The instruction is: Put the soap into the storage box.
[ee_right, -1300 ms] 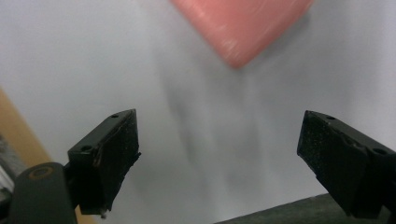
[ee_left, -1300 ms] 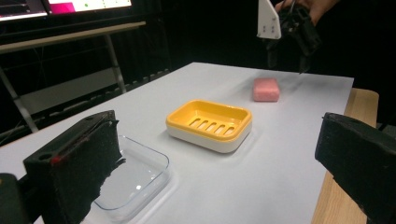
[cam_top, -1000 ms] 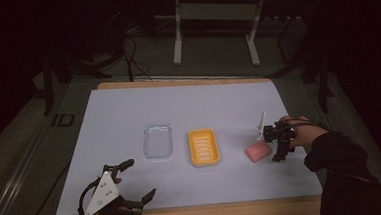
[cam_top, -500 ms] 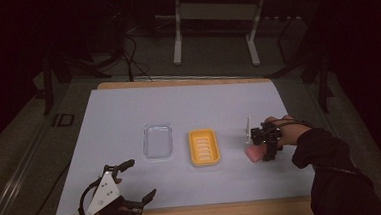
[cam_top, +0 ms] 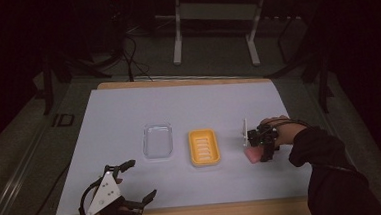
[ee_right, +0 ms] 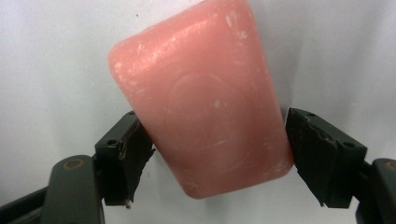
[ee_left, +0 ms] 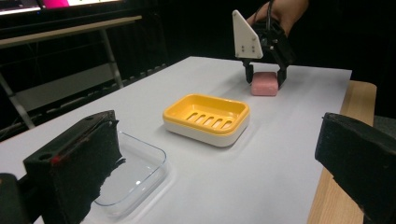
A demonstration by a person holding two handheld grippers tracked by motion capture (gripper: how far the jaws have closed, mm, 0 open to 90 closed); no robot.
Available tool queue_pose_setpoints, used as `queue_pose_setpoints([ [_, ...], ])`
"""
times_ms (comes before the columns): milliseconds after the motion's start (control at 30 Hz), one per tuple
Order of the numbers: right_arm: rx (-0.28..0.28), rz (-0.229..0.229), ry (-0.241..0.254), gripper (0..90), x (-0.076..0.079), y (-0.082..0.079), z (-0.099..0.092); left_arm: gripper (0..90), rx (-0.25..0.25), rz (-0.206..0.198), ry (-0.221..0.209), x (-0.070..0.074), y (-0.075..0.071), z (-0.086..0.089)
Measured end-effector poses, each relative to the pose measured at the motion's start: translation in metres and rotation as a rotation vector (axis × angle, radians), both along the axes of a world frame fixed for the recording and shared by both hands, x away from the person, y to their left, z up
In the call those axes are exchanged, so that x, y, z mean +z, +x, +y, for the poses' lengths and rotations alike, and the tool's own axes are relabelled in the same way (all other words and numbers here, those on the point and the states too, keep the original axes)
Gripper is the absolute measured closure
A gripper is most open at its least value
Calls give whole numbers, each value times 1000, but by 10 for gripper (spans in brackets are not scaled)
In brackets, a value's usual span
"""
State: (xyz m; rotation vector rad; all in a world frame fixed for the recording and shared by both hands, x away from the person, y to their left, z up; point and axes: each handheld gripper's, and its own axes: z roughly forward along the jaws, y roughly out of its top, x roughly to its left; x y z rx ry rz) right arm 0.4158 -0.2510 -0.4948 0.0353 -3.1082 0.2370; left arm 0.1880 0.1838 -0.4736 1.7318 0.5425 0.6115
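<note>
In the high view the right gripper (cam_top: 259, 149) covers most of the pink soap (cam_top: 252, 156), so we see only a small corner of it. In the right gripper view the top edge of the picture cuts off the far end of the soap (ee_right: 201, 98), and the bottom edge cuts off the gripper's body. In the left gripper view the near end of the clear dish (ee_left: 135, 175) is hidden behind one black jaw of the left gripper (ee_left: 210, 172), and the other jaw is cut by the right edge. The person's right hand (ee_left: 280, 9) is cut by the top edge there. In the high view the hand holding the left gripper (cam_top: 133, 183) is cut by the bottom edge.
</note>
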Motion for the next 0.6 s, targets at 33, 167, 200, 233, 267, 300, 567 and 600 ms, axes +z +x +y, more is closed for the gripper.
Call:
queue_pose_setpoints([
  [33, -7, 2, 1, 246, -1, 0, 0, 6, 0, 3, 3, 0, 0, 0],
  [167, -3, 3, -11, 245, -2, 0, 3, 6, -1, 1, 2, 0, 0, -1],
  [200, 4, 2, -11, 246, -3, 0, 4, 6, 0, 1, 3, 0, 0, -1],
  [233, 1, 4, -10, 246, -3, -1, 4, 6, -1, 3, 5, 0, 0, 0],
  [267, 8, 8, -9, 246, -3, -1, 6, 6, -1, 2, 3, 0, 0, 0],
  [300, 12, 9, -5, 246, -3, -1, 6, 6, 0, 1, 3, 0, 0, 0],
  [567, 13, 13, 11, 261, -5, -4, 12, 6, 1, -2, 3, 0, -1, 0],
  [600, 7, 13, 12, 262, -5, -4, 12, 6, 2, -1, 4, 0, 0, 0],
])
